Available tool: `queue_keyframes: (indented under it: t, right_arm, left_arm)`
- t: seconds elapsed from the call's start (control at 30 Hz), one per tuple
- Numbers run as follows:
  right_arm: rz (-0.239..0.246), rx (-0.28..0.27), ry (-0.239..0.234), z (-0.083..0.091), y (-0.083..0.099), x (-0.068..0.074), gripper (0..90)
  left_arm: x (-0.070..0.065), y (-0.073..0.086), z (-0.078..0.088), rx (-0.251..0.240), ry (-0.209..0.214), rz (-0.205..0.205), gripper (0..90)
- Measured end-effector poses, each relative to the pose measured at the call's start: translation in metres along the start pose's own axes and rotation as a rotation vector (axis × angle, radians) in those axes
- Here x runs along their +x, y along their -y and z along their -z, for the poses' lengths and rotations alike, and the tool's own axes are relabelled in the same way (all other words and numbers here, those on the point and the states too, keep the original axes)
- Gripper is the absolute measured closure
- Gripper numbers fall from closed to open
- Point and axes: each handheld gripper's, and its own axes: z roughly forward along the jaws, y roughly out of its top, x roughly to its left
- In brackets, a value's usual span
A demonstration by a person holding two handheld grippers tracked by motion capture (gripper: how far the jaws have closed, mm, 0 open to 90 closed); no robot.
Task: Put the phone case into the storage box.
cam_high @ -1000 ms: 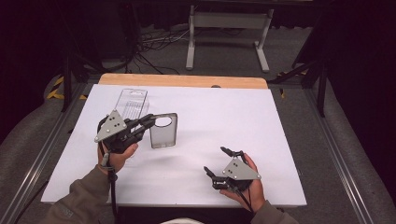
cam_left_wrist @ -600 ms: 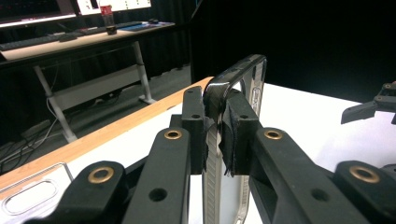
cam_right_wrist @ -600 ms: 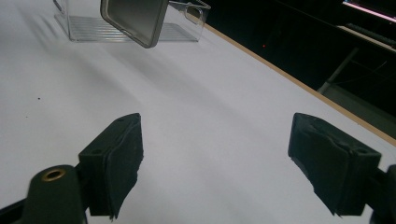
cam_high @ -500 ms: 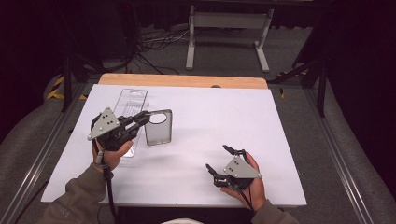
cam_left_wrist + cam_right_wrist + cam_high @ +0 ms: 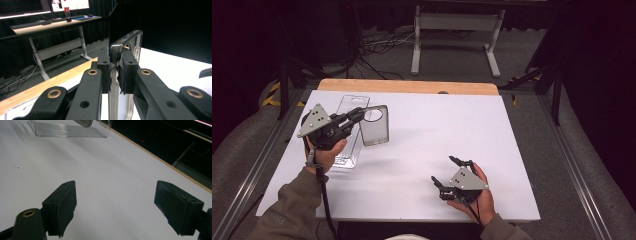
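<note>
Nearest the person, the right hand-held gripper rests low over the white desk at its front right, its jaws spread wide with nothing between them; its own view shows only bare white surface between the two black pads. Farther in, at the left, the left hand-held gripper is clamped on the rim of a smoky translucent phone case, held lifted above the desk. In the left gripper view the case's edge stands pinched between the pads. Just beneath and left of it lies a clear plastic tray. Beyond the desk's wooden far edge stands a grey metal frame on the floor.
</note>
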Motion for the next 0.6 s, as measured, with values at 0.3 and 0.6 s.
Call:
queue_keyframes:
  t: [0.3,0.6]
  right_arm:
    - [-0.007,-0.001,0.002,0.001,0.000,-0.002,19.0]
    - [-0.008,-0.010,0.015,0.001,0.000,-0.001,19.9]
  left_arm:
    - [0.013,-0.006,0.012,-0.042,-0.027,0.014,81.1]
    - [0.027,-0.010,0.029,-0.068,-0.067,0.023,81.1]
